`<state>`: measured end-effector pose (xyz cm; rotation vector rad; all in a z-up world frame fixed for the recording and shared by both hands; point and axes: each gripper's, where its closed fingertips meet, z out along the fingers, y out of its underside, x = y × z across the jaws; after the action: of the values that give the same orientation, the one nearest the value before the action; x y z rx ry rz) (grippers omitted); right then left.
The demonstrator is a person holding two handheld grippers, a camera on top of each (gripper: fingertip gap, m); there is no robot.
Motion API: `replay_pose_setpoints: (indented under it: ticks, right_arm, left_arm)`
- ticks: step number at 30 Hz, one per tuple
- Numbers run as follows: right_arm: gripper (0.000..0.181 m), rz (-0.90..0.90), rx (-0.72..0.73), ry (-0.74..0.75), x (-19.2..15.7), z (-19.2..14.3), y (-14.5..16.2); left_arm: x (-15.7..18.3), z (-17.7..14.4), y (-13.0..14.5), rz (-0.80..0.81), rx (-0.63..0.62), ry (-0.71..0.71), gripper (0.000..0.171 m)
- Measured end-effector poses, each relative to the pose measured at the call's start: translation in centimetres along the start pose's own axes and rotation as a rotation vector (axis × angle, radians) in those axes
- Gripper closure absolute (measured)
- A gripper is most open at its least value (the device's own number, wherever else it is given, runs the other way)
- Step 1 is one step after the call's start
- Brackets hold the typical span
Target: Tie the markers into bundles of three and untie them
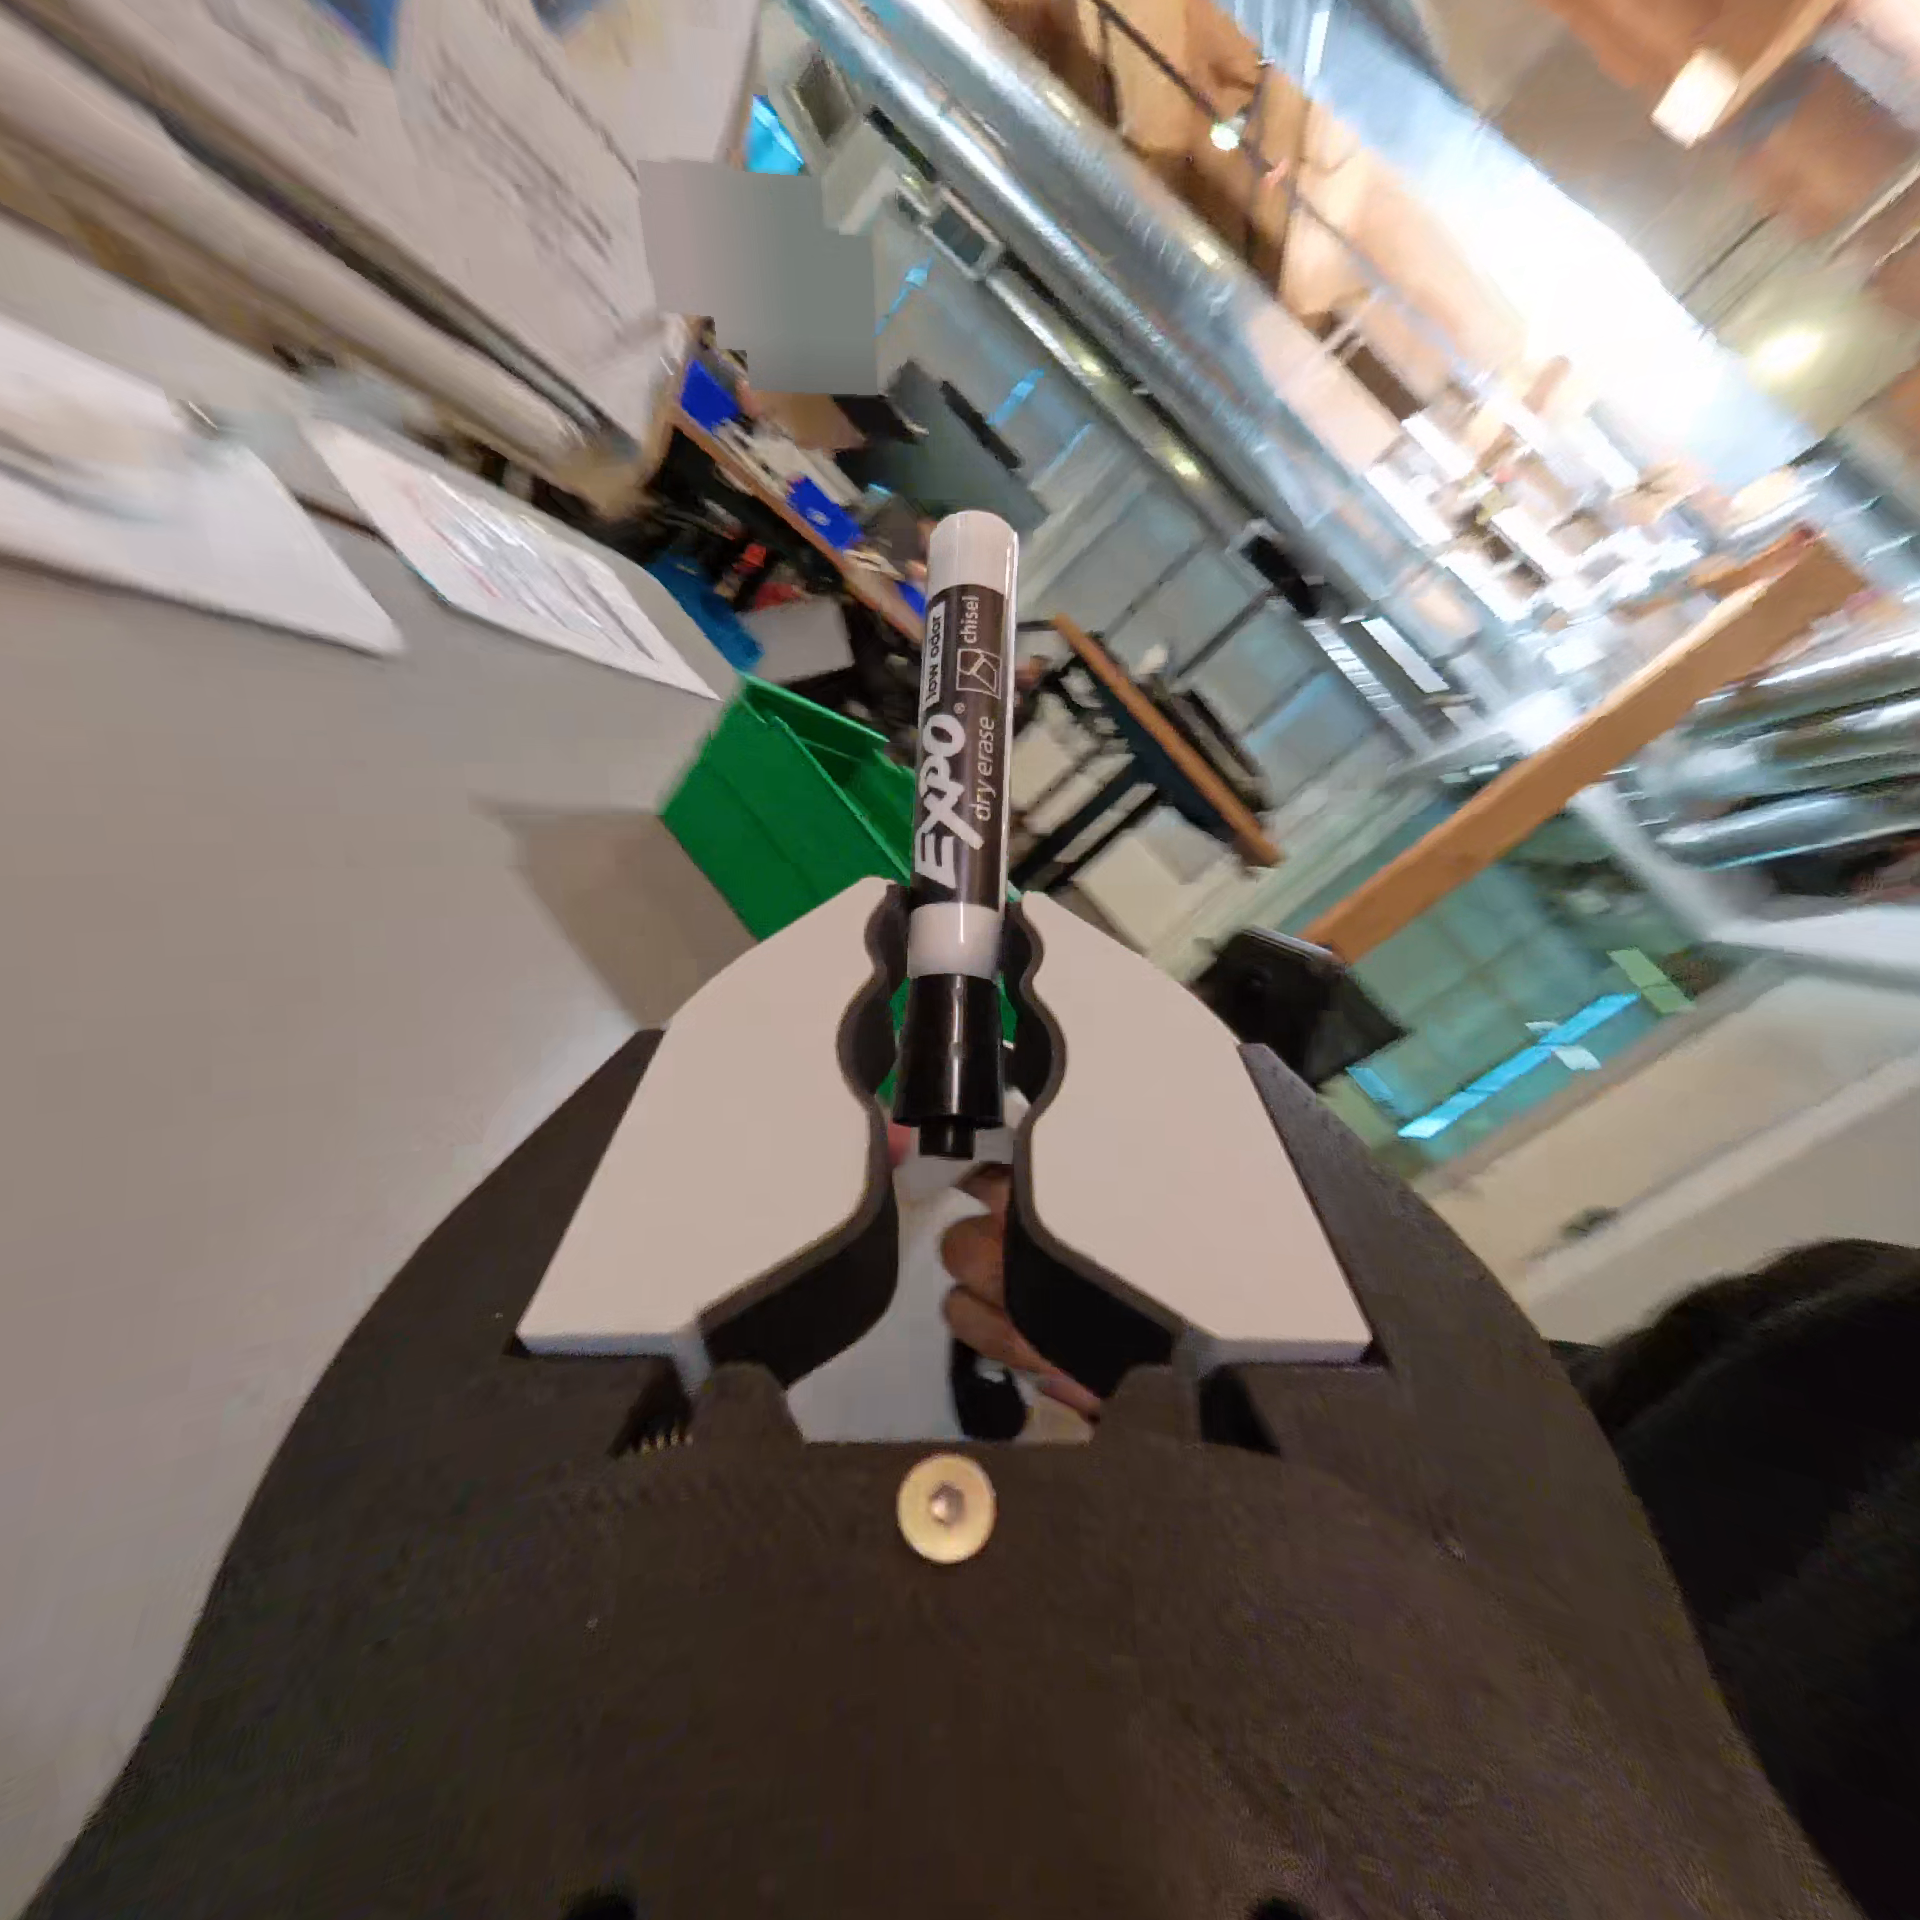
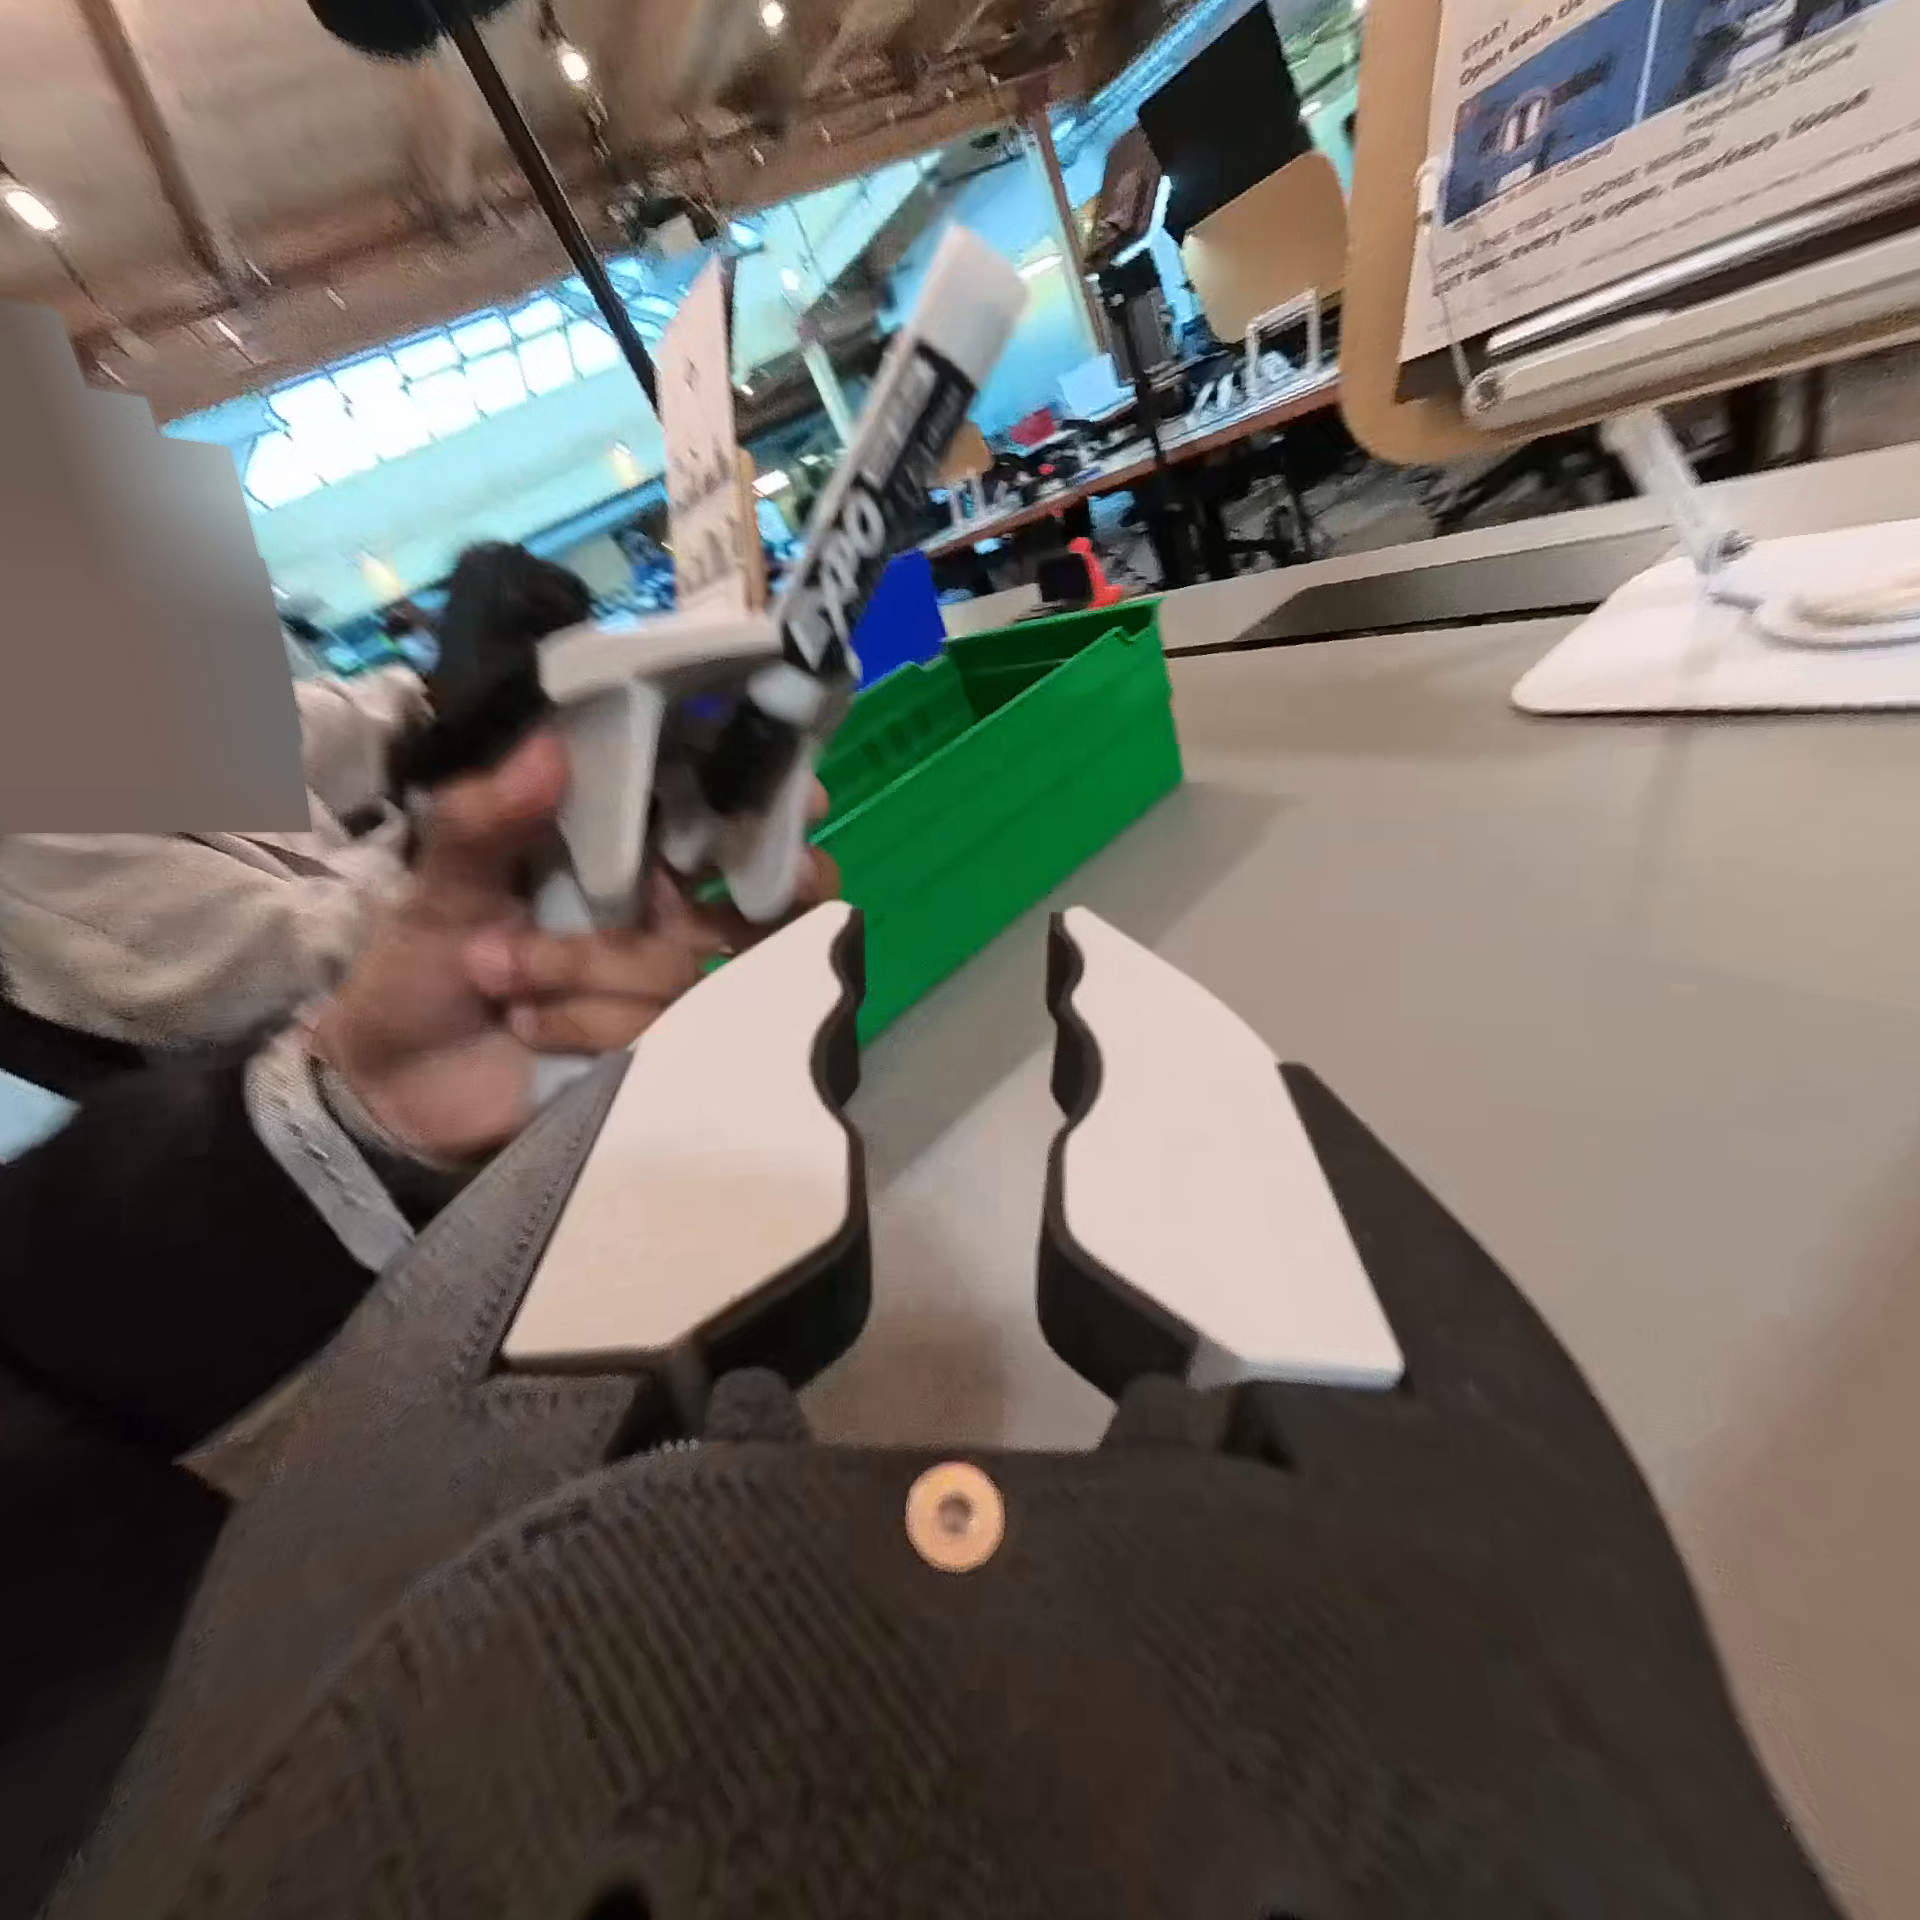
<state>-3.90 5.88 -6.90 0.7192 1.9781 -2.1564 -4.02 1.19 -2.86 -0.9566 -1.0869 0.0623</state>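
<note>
My left gripper [image 1: 954,914] is shut on a black dry-erase marker [image 1: 961,748] with a white end. The marker stands up out of the fingertips, raised in the air and tilted. Its dark tip end hangs down between the fingers. In the right wrist view the same left gripper [image 2: 727,748] shows at the left, held by a hand [image 2: 457,997], with the marker [image 2: 894,457] slanting up to the right. My right gripper [image 2: 951,925] is open and empty, low over the grey table [image 2: 1455,987], just right of the left one.
A green plastic bin [image 2: 997,769] sits on the table just beyond both grippers; it also shows in the left wrist view [image 1: 779,821]. A white stand base [image 2: 1714,644] with a clipboard of printed sheets [image 2: 1662,177] is at the right. Workshop benches lie behind. The gap from one gripper's tips to the other's is roughly 7 cm.
</note>
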Motion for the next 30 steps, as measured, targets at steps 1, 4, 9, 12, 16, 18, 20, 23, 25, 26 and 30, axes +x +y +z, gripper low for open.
replay_pose_setpoints:
  ticks: [1, 4, 9, 12, 16, 18, 20, 23, 25, 26, 30]
  right_arm:
    - [0.146, 0.052, 0.0, -0.031, -0.3, 0.0, 0.1]
    - [0.146, 0.165, -0.021, -0.085, -0.8, 0.3, 0.7]
    - [0.143, 0.228, -0.107, -0.148, -1.8, 0.5, 2.5]
    - [0.146, 0.242, -0.084, -0.14, -1.8, 0.3, 2.5]
    - [0.162, 0.193, -0.1, -0.149, -1.9, -0.2, 2.5]
    - [0.163, 0.181, -0.113, -0.143, -1.6, -0.3, 2.6]
    - [0.163, 0.163, -0.127, -0.134, -1.2, -0.6, 2.5]
    - [0.164, 0.066, -0.167, -0.088, 0.1, -1.1, 2.3]
    - [0.164, 0.0, -0.185, -0.05, 1.1, -1.5, 2.0]
    - [0.164, -0.02, -0.195, -0.039, 1.5, -1.6, 1.8]
    - [0.164, -0.067, -0.212, 0.016, 3.3, -2.5, 1.3]
  left_arm:
    - [0.2, 0.3, 1.2, -0.065, -0.006, 0.059, 0.152]
    - [0.0, 0.8, 4.3, -0.155, -0.037, 0.125, 0.152]
    - [0.1, 1.7, 5.6, -0.115, -0.049, 0.139, 0.152]
    - [0.7, 2.4, 7.0, -0.048, -0.079, 0.148, 0.152]
    - [0.6, 2.6, 7.1, -0.079, -0.063, 0.159, 0.153]
    - [0.4, 2.5, 7.0, -0.086, -0.075, 0.174, 0.153]
    - [0.0, 2.4, 6.7, -0.095, -0.073, 0.168, 0.153]
    - [-0.8, 2.1, 5.7, -0.107, -0.062, 0.151, 0.142]
    - [-1.4, 1.8, 5.4, -0.099, -0.089, 0.134, 0.133]
    - [-1.8, 1.8, 5.3, -0.081, -0.112, 0.116, 0.126]
    - [-4.5, 1.1, 5.7, 0.093, -0.271, -0.029, 0.109]
